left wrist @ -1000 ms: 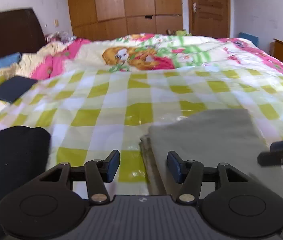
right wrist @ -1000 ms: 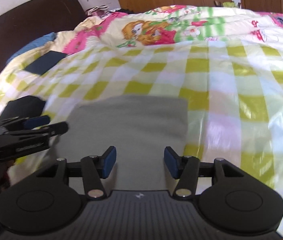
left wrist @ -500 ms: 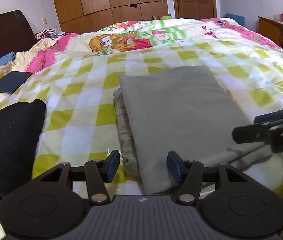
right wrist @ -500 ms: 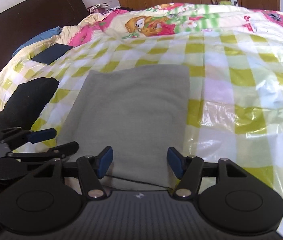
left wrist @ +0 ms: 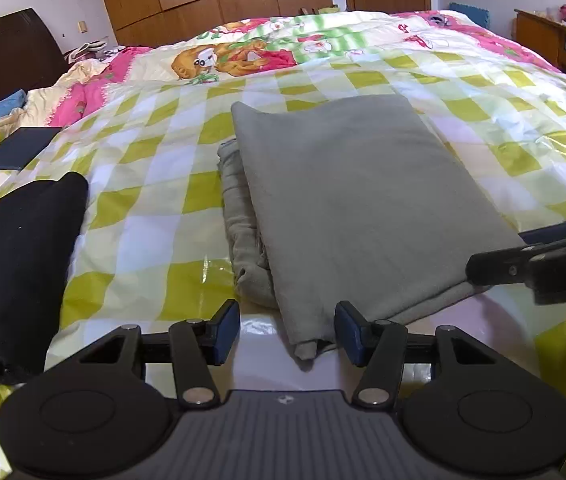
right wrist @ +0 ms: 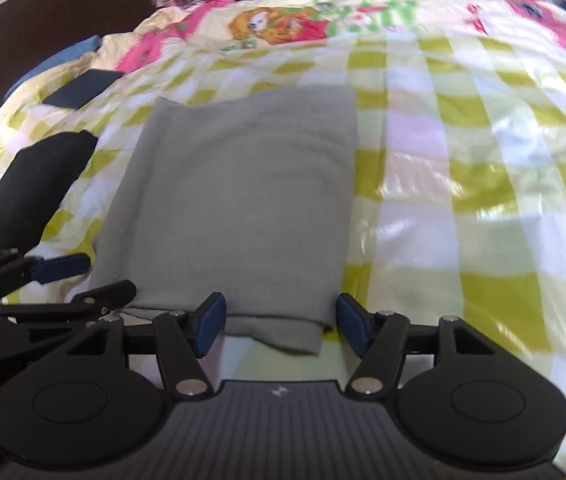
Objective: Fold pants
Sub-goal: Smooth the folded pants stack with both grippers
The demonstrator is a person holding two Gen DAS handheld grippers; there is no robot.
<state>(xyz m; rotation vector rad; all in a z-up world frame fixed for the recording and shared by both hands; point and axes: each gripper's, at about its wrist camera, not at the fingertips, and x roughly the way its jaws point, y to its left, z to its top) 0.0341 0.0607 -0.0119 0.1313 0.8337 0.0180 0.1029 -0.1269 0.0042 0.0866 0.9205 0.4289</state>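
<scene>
Grey pants (left wrist: 355, 200), folded into flat rectangle, layered edges at left, lying on checkered bedspread (left wrist: 155, 216).

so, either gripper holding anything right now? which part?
Nothing held. Left gripper and right gripper both stand open at the near edge of the folded grey fabric pants, pads clear.

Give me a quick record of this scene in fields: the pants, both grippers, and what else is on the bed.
pants: grey pants, folded into a rectangle on the checked bedspread
left gripper: left gripper, open, at the near left corner
right gripper: right gripper, open, jaws just widened, near edge between them, unpressed
other items: black garment at left; dark flat object beyond it
</scene>
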